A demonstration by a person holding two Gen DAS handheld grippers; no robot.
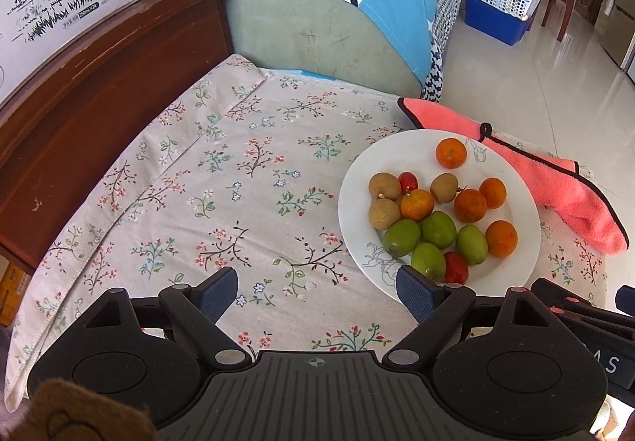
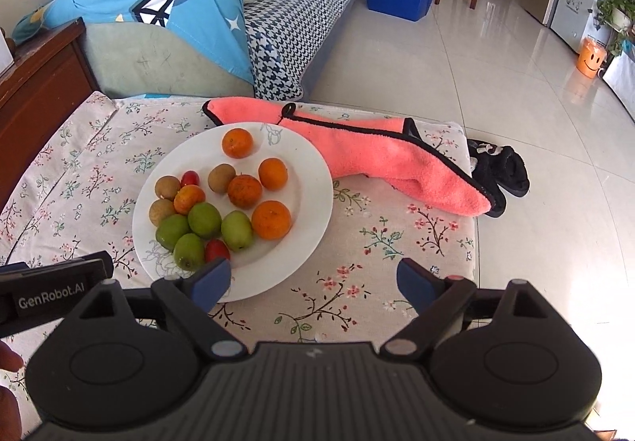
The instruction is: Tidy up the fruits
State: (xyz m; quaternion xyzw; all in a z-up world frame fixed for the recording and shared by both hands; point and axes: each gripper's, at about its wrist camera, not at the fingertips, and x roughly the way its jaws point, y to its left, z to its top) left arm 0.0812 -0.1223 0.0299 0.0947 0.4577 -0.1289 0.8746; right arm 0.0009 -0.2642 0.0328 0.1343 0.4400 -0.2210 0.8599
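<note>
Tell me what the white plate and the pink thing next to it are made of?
The white plate looks like glazed ceramic: smooth, glossy, with a thin line drawing on its rim. The pink cloth looks like soft fluffy terry or fleece, fuzzy all over, with black stitched edging. Plastic for the plate can't be ruled out.

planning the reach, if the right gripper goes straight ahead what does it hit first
Likely the tablecloth: the open right gripper aims between the plate and the pink towel. Depth is unclear.

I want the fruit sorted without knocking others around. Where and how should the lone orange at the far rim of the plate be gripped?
Grip the far orange across its round middle, coming from above with fingers to its left and right. It sits apart from the other fruit on the white plate, so both sides look free. The right gripper is open.
</note>
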